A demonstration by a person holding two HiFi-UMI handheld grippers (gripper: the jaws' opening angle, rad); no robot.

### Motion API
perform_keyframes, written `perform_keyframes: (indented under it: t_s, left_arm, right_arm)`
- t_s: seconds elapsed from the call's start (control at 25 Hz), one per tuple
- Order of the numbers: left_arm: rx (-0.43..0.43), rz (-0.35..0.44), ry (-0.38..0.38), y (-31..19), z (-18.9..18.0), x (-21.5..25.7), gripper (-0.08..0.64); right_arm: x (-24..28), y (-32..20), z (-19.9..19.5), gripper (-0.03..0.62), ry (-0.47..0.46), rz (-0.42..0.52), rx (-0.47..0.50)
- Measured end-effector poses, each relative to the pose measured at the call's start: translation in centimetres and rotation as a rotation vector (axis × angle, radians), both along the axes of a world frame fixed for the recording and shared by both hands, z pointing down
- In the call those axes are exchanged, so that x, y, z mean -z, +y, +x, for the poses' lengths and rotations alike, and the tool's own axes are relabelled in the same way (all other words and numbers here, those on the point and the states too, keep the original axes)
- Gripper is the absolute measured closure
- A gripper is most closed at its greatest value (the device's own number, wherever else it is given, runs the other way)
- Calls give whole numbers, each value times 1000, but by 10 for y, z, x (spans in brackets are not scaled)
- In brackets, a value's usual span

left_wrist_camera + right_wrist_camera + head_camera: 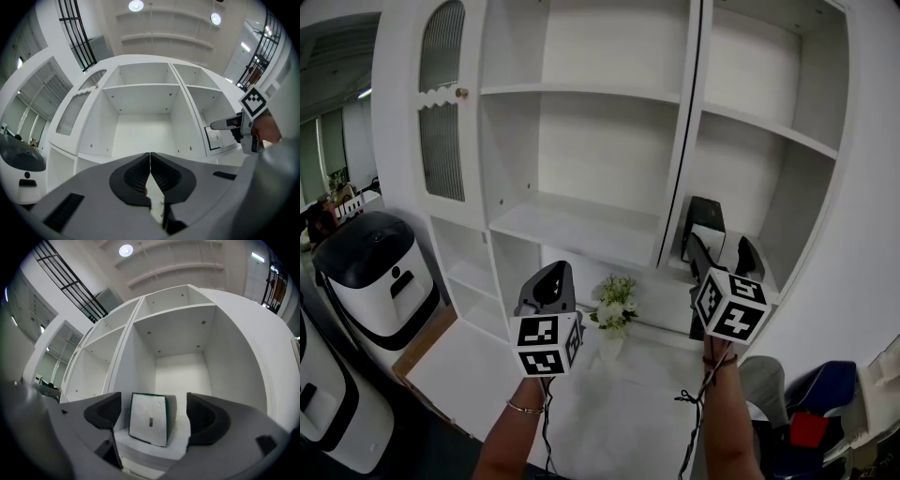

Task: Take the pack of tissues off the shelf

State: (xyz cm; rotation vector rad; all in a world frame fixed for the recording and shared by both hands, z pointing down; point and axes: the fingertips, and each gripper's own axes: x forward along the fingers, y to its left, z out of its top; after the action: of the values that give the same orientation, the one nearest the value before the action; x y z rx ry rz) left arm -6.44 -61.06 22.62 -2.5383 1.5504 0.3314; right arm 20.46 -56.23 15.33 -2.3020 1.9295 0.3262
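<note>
R claw [721,246] spread, lined up w/ tissues [148,419] standing on lower-right shelf [180,442], not touching yet. L claw [150,164] pressed together, empty. Risk: off-centre squeeze tips tissues backward.

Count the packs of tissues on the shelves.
1. The pack of tissues stands on the lower right shelf, just ahead of the open right claw. None shows on the other shelves.

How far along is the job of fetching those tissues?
Nothing done yet: the pack of tissues stands on the shelf. In hand: the right gripper, jaws apart, lines up with it, not touching. Still to do: grip it and lift it out.
</note>
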Motion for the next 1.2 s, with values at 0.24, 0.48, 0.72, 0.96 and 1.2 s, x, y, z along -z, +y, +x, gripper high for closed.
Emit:
perform_keyframes:
  t_s: [0.24,0.48,0.72,0.96,1.2]
  left_arm:
    - [-19,-11,5,-9,-4,-7,540]
    - [-10,-26,13,-17,-14,-15,540]
    - [-7,-31,28,-20,-21,-18,540]
    - [-17,-37,43,-21,-21,-21,541]
    - [-21,-39,57,-20,-23,-21,540]
  right_arm:
    - [2,-23,-1,169,7,-24,-29]
    - [4,-33,3,166,22,-47,-74]
    - [0,-39,2,163,52,-95,-114]
    - [-4,-43,2,176,58,-143,-108]
    - [-11,-51,5,202,47,-233,-112]
